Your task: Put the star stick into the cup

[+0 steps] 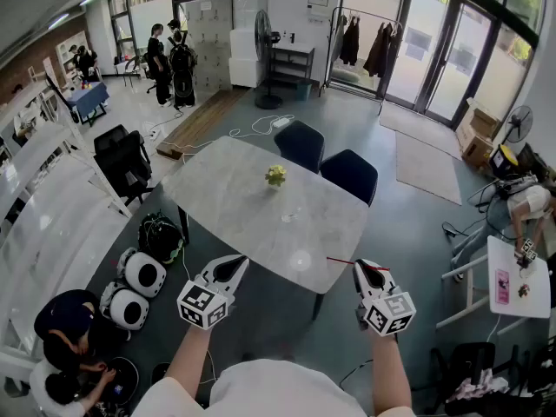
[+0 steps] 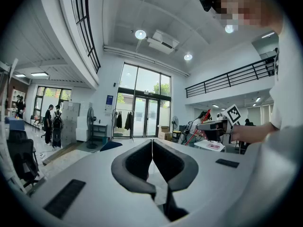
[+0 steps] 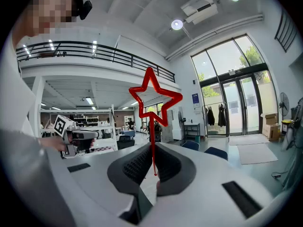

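The thin red star-topped stick stands upright, clamped between the jaws of my right gripper. That gripper's view shows me the whole outline star, while the head view gives only a faint red line at the near right edge of the grey stone-look table. The small yellow-green cup stands mid-table, well apart. My left gripper is closed on nothing.
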`<state>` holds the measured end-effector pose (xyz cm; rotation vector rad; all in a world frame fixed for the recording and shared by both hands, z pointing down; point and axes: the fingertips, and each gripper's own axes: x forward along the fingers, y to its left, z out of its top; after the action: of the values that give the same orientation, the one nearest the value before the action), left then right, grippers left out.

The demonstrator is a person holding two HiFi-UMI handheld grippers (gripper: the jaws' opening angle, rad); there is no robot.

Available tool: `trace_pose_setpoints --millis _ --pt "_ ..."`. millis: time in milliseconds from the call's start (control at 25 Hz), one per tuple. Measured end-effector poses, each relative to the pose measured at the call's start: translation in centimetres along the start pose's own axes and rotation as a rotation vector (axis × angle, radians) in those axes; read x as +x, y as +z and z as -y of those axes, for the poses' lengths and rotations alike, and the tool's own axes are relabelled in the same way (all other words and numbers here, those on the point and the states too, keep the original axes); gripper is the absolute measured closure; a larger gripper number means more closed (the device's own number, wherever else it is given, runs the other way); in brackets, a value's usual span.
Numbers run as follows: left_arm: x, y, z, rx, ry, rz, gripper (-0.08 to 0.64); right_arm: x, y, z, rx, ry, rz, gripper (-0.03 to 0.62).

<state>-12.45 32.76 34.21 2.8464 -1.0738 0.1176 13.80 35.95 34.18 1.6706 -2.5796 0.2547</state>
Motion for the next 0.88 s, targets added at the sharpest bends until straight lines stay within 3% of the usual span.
trace_pose_setpoints --millis 880 --pt "1.1 -0.5 0.1 -0.010 0.000 -0.001 0.540 0.6 -0.3 0.5 0.000 0.010 0.002 0.574"
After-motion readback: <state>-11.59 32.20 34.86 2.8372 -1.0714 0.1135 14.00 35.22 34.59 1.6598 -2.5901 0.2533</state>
